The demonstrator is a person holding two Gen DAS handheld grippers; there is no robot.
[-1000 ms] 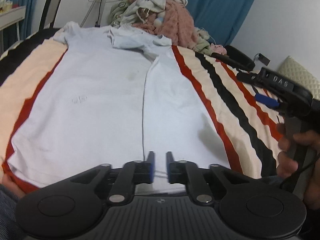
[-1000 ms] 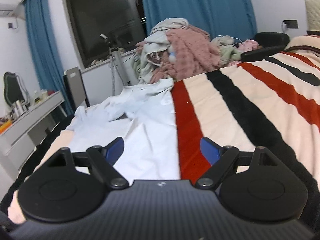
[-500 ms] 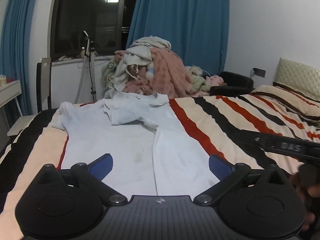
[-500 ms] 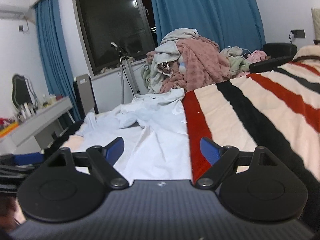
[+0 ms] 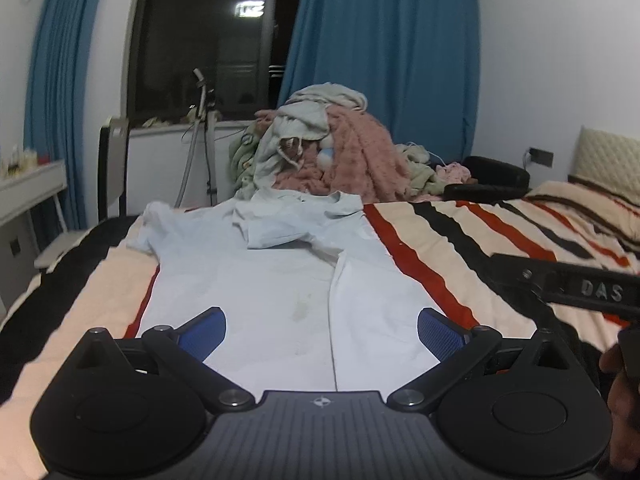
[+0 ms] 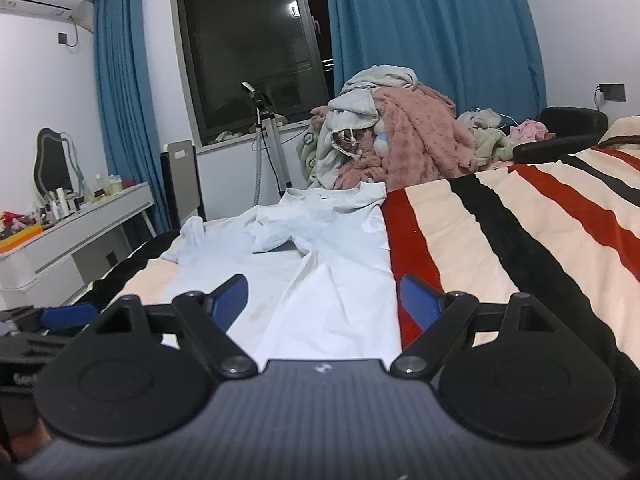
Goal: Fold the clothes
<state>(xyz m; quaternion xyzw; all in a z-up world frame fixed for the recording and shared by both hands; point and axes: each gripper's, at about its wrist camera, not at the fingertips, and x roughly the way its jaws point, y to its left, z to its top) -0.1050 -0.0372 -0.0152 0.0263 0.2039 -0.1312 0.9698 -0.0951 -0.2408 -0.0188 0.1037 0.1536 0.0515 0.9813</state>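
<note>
A pale blue shirt (image 5: 256, 292) lies flat on the striped bed, one side folded inward, sleeves crumpled.

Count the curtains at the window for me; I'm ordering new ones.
2: one curtain left of the window, one curtain right of it.

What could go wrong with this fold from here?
The left gripper has just opened wide and holds nothing, so the pale blue shirt lies loose and its folded right side may slip open. The bunched sleeve near the collar could crease into the next fold. The right gripper hangs open too.
</note>
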